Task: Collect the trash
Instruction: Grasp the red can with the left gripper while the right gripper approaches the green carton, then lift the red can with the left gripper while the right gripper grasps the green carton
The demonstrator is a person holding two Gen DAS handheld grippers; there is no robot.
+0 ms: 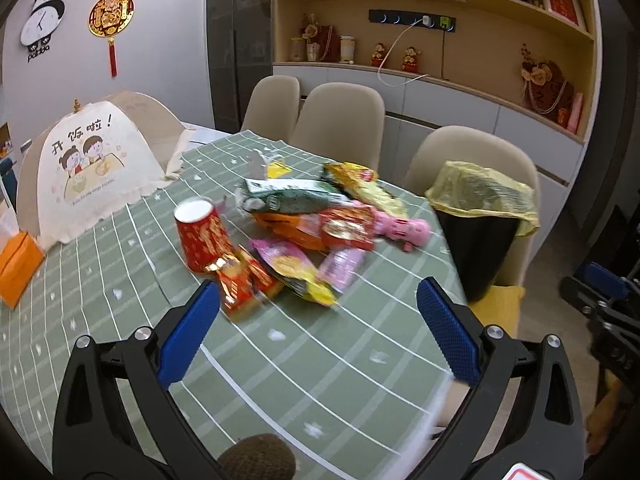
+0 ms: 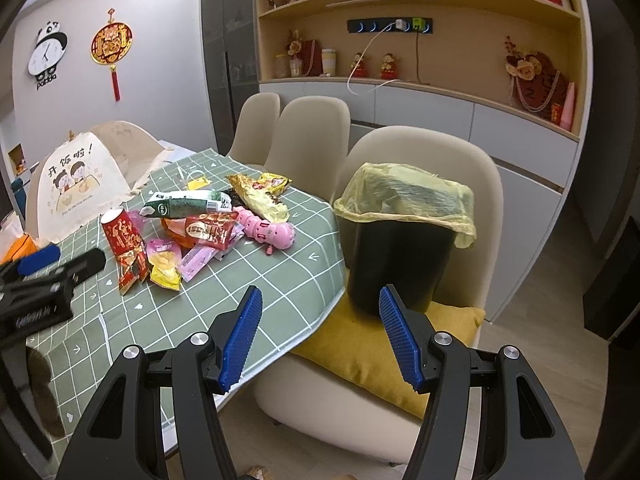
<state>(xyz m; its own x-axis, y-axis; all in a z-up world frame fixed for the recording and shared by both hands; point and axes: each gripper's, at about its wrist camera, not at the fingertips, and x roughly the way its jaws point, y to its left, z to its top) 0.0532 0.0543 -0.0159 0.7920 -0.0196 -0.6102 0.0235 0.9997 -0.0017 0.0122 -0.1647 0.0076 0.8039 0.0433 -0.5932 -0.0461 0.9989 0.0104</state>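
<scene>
The left gripper hung spread wide and empty over the green checked tablecloth. Just ahead of its fingers lay the trash pile: a red paper cup on its side, a red-gold wrapper nearest the left finger, a yellow-pink packet, a green pouch and a pink toy further on. The bin, lined with a yellow bag, stood ahead to its right on a chair.

The right gripper was likewise released, holding nothing, off the table's edge above a yellow cushion. The bin sat just ahead of it, the pile ahead to its left.
</scene>
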